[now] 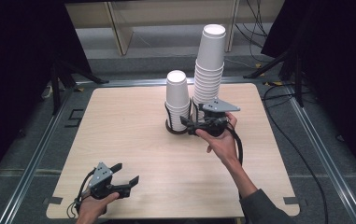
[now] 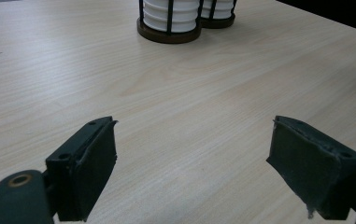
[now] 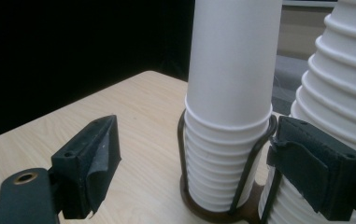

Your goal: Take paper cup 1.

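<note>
beside short cup stack point(image 1: 177, 99), right gripper point(image 1: 190, 125)

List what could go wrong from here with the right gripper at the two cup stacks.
1. The right gripper sits open between the stacks; one jaw lies by the tall stack, which rises far above its holder and could topple if nudged.
2. Closing on the short stack might catch the wire holder, or lift several nested cups together.

2 stacks of white cups point(image 1: 177, 95) point(image 1: 210, 63), 2 wire holders point(image 1: 175, 127), 2 grippers point(image 1: 119, 179) point(image 1: 190, 125).
</note>
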`<state>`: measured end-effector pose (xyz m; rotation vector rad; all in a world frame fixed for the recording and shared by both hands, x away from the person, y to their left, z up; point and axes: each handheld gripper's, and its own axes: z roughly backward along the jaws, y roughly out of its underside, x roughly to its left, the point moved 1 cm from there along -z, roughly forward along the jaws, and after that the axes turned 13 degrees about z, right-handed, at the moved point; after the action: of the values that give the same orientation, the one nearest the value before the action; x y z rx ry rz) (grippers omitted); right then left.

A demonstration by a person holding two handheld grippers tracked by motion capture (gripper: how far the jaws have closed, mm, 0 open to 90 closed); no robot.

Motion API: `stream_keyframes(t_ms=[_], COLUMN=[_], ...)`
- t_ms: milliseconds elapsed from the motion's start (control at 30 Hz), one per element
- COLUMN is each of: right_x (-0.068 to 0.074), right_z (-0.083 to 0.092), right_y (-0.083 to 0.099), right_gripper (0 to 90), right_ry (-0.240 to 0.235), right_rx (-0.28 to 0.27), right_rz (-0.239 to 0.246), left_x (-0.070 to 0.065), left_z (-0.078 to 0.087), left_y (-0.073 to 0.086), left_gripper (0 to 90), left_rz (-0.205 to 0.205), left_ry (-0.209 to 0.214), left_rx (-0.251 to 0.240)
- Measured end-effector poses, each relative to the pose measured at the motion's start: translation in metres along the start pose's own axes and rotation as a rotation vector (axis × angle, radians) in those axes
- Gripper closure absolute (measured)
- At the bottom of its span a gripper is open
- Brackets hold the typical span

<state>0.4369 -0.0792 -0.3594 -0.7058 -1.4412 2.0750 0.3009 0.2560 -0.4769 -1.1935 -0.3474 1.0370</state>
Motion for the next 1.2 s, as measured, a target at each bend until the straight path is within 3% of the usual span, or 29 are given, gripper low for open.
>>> stream_keyframes(t_ms=[167,200,233,300,333,400,533,633,667,833,900,1100,1133,1200], right_x=[-0.005,-0.005,-0.006,-0.007,-0.008,-0.009,-0.01,-0.01,-0.01,-0.014,-0.016,-0.021,-0.021,-0.02], right_z=[-0.009,-0.01,-0.012,-0.015,-0.016,-0.019,-0.027,-0.032,-0.036,-0.042,-0.045,-0.05,-0.05,-0.05], right_y=[-0.006,-0.007,-0.008,-0.011,-0.012,-0.015,-0.021,-0.026,-0.026,-0.03,-0.029,-0.029,-0.03,-0.031], right_gripper=[16.2,16.2,16.2,16.2,16.2,16.5,16.5,16.7,16.8,17.2,17.1,17.0,17.0,17.0], right_ry=[0.042,0.037,0.044,0.05,0.06,0.063,0.069,0.07,0.059,0.076,0.076,0.08,0.081,0.083], right_rx=[0.002,0.01,0.005,-0.006,0.0,-0.004,-0.002,0.013,-0.004,0.016,0.017,0.008,0.014,0.023], right_rz=[0.012,-0.005,0.002,0.005,0.016,0.01,0.004,0.017,0.011,0.028,0.024,0.009,0.002,-0.021], left_x=[-0.001,-0.001,-0.002,-0.002,0.0,-0.002,-0.001,-0.001,-0.002,-0.002,-0.001,-0.002,-0.001,-0.001], left_z=[0.0,0.0,0.002,0.002,-0.001,0.002,-0.001,0.0,0.002,0.002,0.0,0.002,-0.001,-0.001], left_y=[0.0,0.0,0.0,0.0,0.0,0.001,0.0,0.001,0.0,0.0,0.001,0.0,0.0,0.0], left_gripper=[14.3,14.3,14.3,14.3,14.3,14.3,14.3,14.3,14.3,14.3,14.3,14.3,14.3,14.3], left_rz=[-0.006,-0.006,0.009,0.012,-0.005,0.013,-0.006,-0.001,0.007,0.003,0.002,0.003,-0.008,-0.011], left_ry=[0.001,0.001,-0.02,-0.021,0.004,-0.02,0.006,0.003,-0.02,-0.016,0.004,-0.015,0.01,0.01], left_rx=[0.001,0.001,0.019,0.02,-0.002,0.018,0.004,0.007,0.024,0.022,0.005,0.024,0.003,0.001])
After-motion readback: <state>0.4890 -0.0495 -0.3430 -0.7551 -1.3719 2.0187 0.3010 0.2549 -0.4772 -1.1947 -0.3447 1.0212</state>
